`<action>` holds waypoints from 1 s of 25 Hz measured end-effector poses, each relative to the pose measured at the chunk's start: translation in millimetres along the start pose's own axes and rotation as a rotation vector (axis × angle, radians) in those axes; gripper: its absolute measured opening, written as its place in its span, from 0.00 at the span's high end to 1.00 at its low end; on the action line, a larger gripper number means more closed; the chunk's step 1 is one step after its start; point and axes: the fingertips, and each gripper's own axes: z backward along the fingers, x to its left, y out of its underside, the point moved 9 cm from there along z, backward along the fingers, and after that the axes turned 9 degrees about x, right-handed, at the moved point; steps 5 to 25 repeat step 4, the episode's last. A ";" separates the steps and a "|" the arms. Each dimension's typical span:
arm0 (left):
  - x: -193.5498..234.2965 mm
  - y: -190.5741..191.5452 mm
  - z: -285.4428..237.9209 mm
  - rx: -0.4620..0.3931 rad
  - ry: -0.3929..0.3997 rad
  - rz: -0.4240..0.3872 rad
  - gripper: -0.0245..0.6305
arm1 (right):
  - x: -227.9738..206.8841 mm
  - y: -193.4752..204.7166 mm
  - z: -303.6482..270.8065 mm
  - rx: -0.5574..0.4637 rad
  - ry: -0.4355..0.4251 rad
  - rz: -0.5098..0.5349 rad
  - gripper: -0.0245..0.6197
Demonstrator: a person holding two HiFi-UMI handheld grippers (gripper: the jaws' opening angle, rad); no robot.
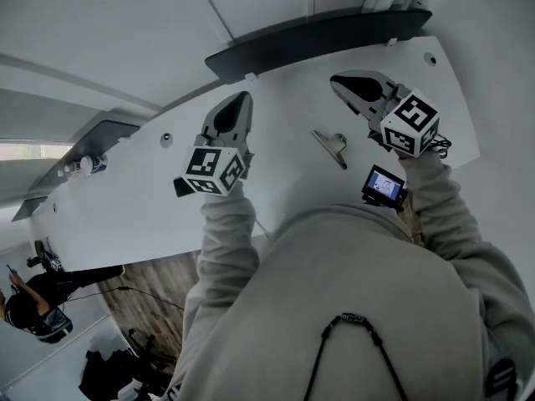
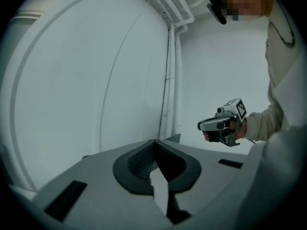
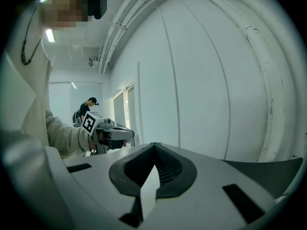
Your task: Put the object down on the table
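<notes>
Metal-handled and dull in colour, what looks like a binder clip [image 1: 332, 147] lies flat on the white tabletop [image 1: 276, 140], touching neither of your tools. It appears to be the task's object, so judging by how things lie, the putting-down looks done.

Your right hand-held gripper [image 1: 338, 80] is closed, its jaws meeting at the tips with nothing between them. Your left hand-held gripper [image 1: 245, 98] shows the same in its own view: pads together at the tip and empty. Both point away from you, roughly level, out over the tabletop toward the wall.

The relation to mind is this:
- The clip sits between your two hands in the head view, but clearly nearer the right one.
- It lies just beside the right tool's marker cube [image 1: 410, 122], on the side facing your left hand.
- It is behind the right jaw tips, closer to your body than they are, and neither gripper view shows it.
- Its long axis runs on a diagonal, from the far left end to the near right end, where the wire handles seem to point toward you.

If you want it again, the right hand would need to draw back and tip downward before the jaws could come over it. The left hand would have to cross well over.
</notes>
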 end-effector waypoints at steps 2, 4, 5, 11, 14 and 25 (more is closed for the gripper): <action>4.1 7.1 2.4 0.003 -0.014 0.025 0.96 | -3.9 3.5 1.3 0.010 -0.003 -0.003 0.93; 4.9 14.6 3.0 0.010 -0.023 0.046 0.96 | -8.8 9.5 5.9 0.032 -0.002 -0.009 0.93; 4.9 14.6 3.0 0.010 -0.023 0.046 0.96 | -8.8 9.5 5.9 0.032 -0.002 -0.009 0.93; 4.9 14.6 3.0 0.010 -0.023 0.046 0.96 | -8.8 9.5 5.9 0.032 -0.002 -0.009 0.93; 4.9 14.6 3.0 0.010 -0.023 0.046 0.96 | -8.8 9.5 5.9 0.032 -0.002 -0.009 0.93; 4.9 14.6 3.0 0.010 -0.023 0.046 0.96 | -8.8 9.5 5.9 0.032 -0.002 -0.009 0.93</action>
